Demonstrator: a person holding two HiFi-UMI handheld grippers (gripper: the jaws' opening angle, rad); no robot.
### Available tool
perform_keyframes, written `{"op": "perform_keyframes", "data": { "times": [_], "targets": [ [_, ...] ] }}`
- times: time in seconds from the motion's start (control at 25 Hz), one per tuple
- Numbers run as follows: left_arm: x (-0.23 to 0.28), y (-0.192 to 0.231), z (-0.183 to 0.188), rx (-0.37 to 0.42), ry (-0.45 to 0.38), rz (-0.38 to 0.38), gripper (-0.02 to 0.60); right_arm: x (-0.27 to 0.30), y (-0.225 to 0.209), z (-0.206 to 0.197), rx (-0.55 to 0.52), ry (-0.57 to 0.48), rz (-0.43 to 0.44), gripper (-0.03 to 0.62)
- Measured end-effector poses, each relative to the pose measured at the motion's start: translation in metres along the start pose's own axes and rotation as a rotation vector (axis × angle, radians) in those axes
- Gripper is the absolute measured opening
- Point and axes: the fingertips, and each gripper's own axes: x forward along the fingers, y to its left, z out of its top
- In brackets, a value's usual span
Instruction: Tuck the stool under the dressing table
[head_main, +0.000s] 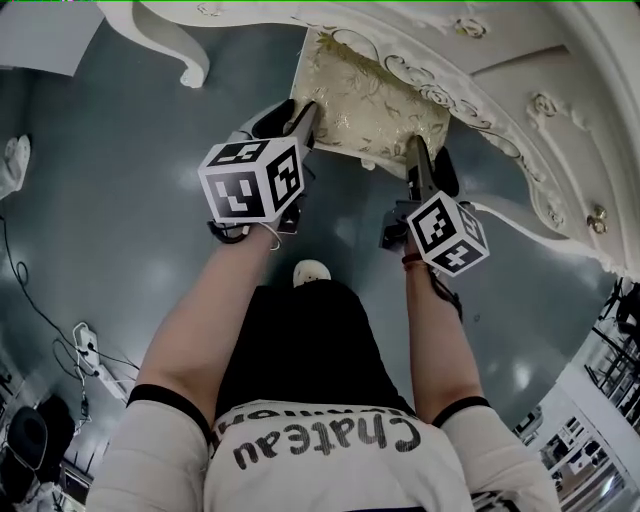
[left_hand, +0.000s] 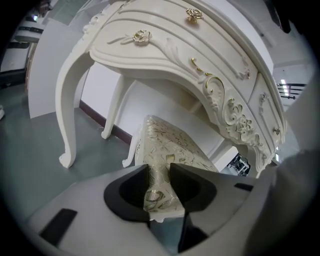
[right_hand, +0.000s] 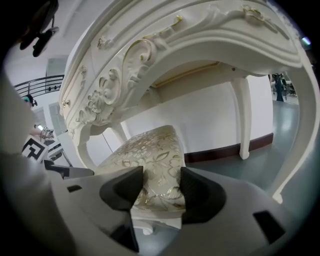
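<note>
Gripping the stool (head_main: 370, 95) by its near edge from two sides: with the left gripper (left_hand: 159, 176), pads clenched on the near left corner of the seat; with the right gripper (right_hand: 161, 189), pads pinched likewise on the near right corner, fabric filling the gap between the jaws in each gripper view. Held so, most likely, to push from two points at once, keeping the seat square and checking any slew across the floor (head_main: 120, 200). Angled a little downward as well, probably to drive along the seat rather than lift it. Ahead of both pairs of jaws and arching above them, facing the dressing table (left_hand: 165, 45), with its kneehole open beyond the seat. Judged from the head view, partly tucked already: far end of the cushion beneath the carved front edge, near end out with the jaws. Worth minding the curved table legs off to either side of the jaws, since a drifting stool could catch one. As for looks: a rectangular padded seat in cream fabric with a gold leaf pattern, slightly glossy, on a white frame showing just under the cushion between the jaws, matched in colour to the table.
</note>
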Motion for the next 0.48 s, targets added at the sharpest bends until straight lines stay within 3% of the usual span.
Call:
{"op": "perform_keyframes", "data": {
  "times": [0.48],
  "targets": [
    [0.039,0.001,0.039,0.161,-0.247,-0.119,0.143,0.035,-0.003,0.031,-0.071,-0.312,0.032,0.247]
  ]
}}
